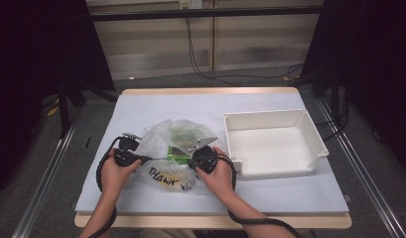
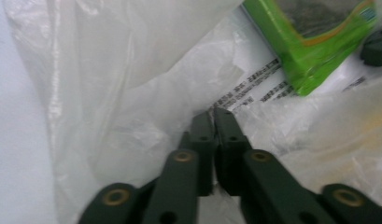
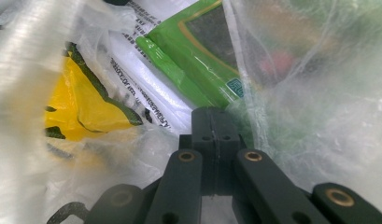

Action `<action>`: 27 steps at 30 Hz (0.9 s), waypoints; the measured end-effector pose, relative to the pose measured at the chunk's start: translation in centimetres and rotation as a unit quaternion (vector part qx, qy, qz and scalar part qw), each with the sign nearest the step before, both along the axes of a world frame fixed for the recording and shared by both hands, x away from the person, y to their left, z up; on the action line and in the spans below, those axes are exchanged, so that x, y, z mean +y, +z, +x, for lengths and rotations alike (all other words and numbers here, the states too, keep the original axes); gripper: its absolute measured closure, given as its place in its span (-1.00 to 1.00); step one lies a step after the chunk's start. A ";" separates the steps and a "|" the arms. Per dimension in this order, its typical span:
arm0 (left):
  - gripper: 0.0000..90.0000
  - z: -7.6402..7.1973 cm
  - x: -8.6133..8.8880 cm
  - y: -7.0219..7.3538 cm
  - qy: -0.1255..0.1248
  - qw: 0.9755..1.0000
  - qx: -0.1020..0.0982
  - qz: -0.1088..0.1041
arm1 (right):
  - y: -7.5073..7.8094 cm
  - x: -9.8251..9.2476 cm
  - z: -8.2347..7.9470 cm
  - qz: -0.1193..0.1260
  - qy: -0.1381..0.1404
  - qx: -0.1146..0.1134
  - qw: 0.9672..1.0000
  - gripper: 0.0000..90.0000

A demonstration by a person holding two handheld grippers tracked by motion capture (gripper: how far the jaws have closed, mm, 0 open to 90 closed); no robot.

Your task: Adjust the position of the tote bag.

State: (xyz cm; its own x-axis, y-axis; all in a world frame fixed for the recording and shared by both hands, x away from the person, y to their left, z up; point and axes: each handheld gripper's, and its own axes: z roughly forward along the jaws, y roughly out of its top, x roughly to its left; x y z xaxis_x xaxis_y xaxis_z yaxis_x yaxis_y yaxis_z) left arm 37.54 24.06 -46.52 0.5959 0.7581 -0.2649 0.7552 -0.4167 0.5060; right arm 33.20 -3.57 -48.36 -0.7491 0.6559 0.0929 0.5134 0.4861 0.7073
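A thin plastic bag (image 1: 163, 136) with black "THANK" lettering lies at the table's front middle, with a green packet (image 1: 178, 152) inside. My left gripper (image 1: 145, 158) comes in at the bag's left side. In the left gripper view its tips (image 2: 214, 116) rest on the white film (image 2: 132, 93), parted by a narrow crack with nothing seen between them; the green packet (image 2: 310, 60) lies beyond. My right gripper (image 1: 191, 159) is at the bag's right side. Its jaws (image 3: 212, 112) are pressed together on the clear film (image 3: 319, 116), beside the green packet (image 3: 202, 56) and a yellow print (image 3: 76, 102).
An empty white bin (image 1: 275, 115) stands to the right of the bag, close to my right hand. The white table top (image 1: 166, 101) stretches behind the bag. Black cables trail from both grippers toward the front edge.
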 end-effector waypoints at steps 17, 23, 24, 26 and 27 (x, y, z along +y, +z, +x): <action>-0.39 -1.0 -3.9 -0.2 -0.080 0.989 -0.075 0.100 | 0.2 -0.1 -0.3 -0.008 0.012 -0.001 1.000 0.93; -0.19 -1.2 -4.0 0.0 -0.078 0.990 -0.067 0.096 | 0.2 -0.1 -0.4 -0.010 0.010 0.000 1.000 0.91; -0.19 -1.2 -4.2 0.1 -0.078 0.990 -0.066 0.101 | 0.2 -0.1 -0.4 -0.010 0.010 0.000 1.000 0.91; 0.01 -1.5 -4.6 0.3 -0.075 0.991 -0.057 0.100 | 0.2 -0.1 -0.3 -0.008 0.012 0.000 1.000 0.91; 0.14 -1.5 -4.7 0.5 -0.083 0.989 -0.057 0.105 | 0.2 -0.1 -0.3 -0.008 0.012 0.000 1.000 0.91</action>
State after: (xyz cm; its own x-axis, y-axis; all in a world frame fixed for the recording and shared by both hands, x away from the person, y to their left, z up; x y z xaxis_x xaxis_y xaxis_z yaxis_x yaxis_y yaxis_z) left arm 36.08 19.37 -46.05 0.7343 0.6779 -0.0358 0.6099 -0.6356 0.4733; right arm 32.89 -3.64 -48.18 -0.7646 0.6392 0.0829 0.5016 0.5093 0.6993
